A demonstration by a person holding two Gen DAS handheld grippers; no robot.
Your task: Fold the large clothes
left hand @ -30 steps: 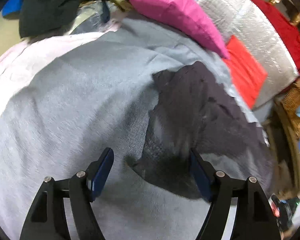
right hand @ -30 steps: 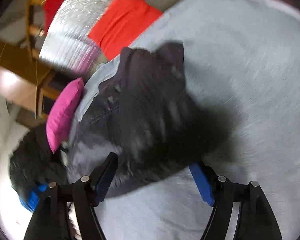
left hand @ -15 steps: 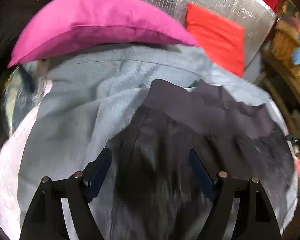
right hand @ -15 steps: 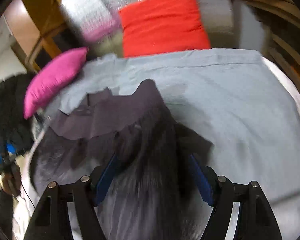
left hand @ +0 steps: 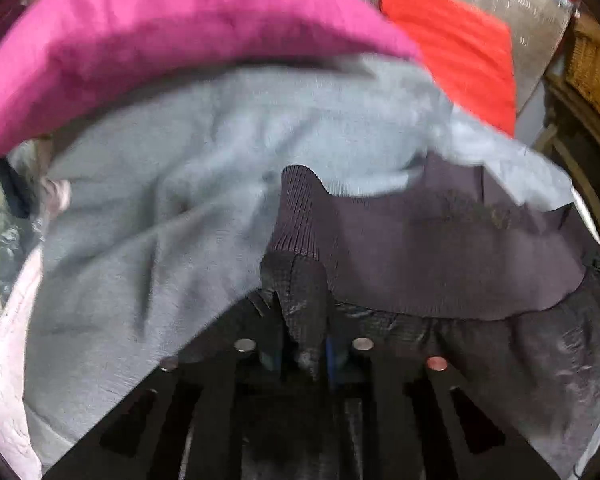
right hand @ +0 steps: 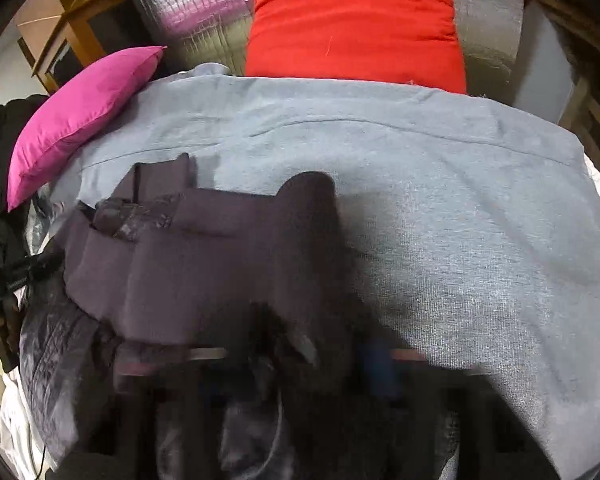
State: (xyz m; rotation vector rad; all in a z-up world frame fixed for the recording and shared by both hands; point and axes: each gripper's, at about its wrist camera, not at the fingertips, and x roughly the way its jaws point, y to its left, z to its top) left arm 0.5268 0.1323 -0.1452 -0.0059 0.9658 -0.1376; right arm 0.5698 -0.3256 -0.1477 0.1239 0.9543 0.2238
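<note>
Now both grippers have just been closing: the left gripper [left hand: 306, 354], at the bottom centre of its frame, is clamped on a fold of the dark jacket [left hand: 440, 264], and the blurred right gripper [right hand: 320, 354], low in its own frame, pinches the same jacket's fabric. That jacket lies on a grey blanket [right hand: 440, 208] on the bed, with a magenta pillow [left hand: 160, 40] and red cushion [right hand: 352, 20] beyond.

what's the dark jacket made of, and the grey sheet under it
Jacket: body looks like a thin synthetic shell, given its crinkly sheen. Its hem band is ribbed knit, matte, with fine vertical ridges. Grey sheet: soft matte knit, maybe fleece or jersey, with a fuzzy surface.
</note>
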